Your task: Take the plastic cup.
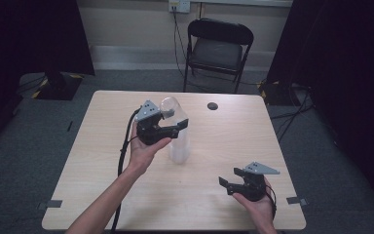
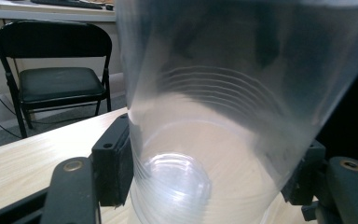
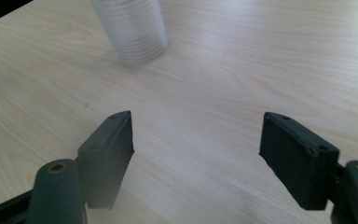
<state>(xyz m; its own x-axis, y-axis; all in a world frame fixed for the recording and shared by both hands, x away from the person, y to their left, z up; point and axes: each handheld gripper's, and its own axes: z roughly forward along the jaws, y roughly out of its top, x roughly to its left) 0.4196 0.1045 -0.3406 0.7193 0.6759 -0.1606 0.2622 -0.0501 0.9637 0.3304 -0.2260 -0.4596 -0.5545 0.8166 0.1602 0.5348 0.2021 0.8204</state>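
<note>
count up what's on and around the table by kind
stack of clear plastic cups: 1, the number of cups in it is too hard to tell
hand-held grippers: 2, left and right
small dark round thing on the table: 1
folding chair: 1
total: 5

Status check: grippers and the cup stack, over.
Left gripper shut on top clear cup, tilted over the stack. Right gripper open, nothing between its jaws. Small dark disc well off.
</note>
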